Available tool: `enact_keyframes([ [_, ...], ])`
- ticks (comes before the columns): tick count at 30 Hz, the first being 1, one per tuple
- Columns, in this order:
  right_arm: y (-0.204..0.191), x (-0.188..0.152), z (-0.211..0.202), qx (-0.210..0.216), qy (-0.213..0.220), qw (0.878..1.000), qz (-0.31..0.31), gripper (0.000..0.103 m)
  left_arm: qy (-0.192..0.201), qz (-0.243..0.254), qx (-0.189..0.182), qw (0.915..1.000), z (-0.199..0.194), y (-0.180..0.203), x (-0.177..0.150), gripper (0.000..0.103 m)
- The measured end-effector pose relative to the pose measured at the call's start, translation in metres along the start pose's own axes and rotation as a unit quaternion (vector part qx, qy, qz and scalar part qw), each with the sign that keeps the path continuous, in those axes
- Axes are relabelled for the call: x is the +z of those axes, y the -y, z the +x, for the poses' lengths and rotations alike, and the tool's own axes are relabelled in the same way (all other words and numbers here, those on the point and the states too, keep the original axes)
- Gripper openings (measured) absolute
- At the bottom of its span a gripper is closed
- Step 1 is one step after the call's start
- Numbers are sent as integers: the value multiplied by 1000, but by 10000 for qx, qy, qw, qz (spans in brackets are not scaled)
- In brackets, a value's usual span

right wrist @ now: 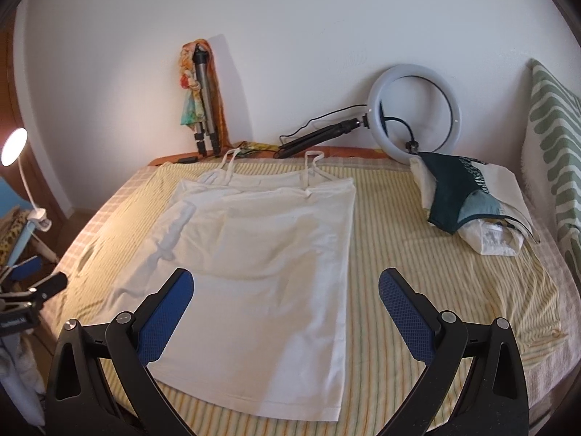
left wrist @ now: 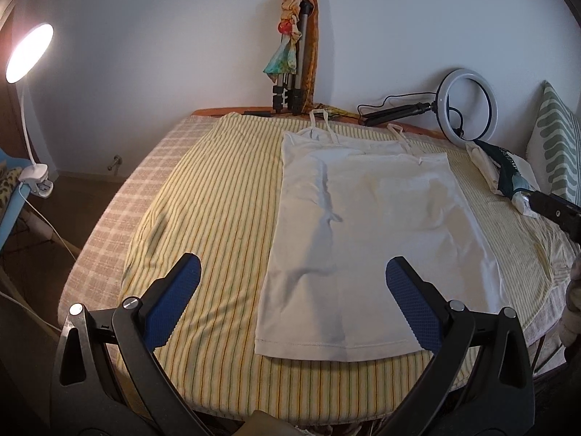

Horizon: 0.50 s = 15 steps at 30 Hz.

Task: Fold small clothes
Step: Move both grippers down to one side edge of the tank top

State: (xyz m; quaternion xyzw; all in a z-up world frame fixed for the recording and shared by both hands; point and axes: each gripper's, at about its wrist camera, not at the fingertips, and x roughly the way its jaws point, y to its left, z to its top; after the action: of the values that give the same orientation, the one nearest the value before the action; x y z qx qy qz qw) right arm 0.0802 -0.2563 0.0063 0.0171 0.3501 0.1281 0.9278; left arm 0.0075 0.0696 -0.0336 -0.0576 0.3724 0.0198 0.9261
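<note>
The white camisole (left wrist: pixel 366 239) lies flat on the striped sheet (left wrist: pixel 218 218) of the bed, hem toward the person, straps toward the wall. Its long axis runs straight away from both grippers.

The left gripper (left wrist: pixel 292 303) hovers above the hem's left portion, fingers spread wide and empty. The garment's left edge falls between its fingers. The right gripper (right wrist: pixel 285 307) hovers above the hem's right portion, fingers likewise spread wide and empty, with the garment's right edge between them. Each gripper is therefore nearer its own hem corner; neither touches the cloth.

The camisole is thin, limp cotton-like fabric. A raised crease runs along its left side; the rest is mostly smooth. A pile of other clothes (right wrist: pixel 472 203) sits well apart, far right.
</note>
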Motion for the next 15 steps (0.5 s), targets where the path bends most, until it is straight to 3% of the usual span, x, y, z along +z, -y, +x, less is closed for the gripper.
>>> enact_keyframes([
  [1,-4,5,3,72,-11,10000,-23,101,-65,-83,-90,9999,3,-4,-2,101],
  [3,-14,17,9,273,-27,9996,-18,101,-201,-328,-335,9987,8,-15,-6,87],
  [5,-27,30,15,518,-25,9986,-43,92,-341,-590,-554,9961,14,-27,-9,77],
  [9,-66,60,38,883,-105,9948,-494,75,-585,-972,-640,9915,24,-50,-16,53],
  [10,-74,66,44,959,-144,9935,-591,67,-617,-1014,-642,9908,26,-54,-18,51],
  [12,-93,79,59,1141,-289,9904,-719,61,-709,-1044,-663,9898,30,-59,-22,49],
  [15,-115,94,83,1519,-594,9842,-686,61,-869,-1086,-791,9871,35,-60,-30,47],
])
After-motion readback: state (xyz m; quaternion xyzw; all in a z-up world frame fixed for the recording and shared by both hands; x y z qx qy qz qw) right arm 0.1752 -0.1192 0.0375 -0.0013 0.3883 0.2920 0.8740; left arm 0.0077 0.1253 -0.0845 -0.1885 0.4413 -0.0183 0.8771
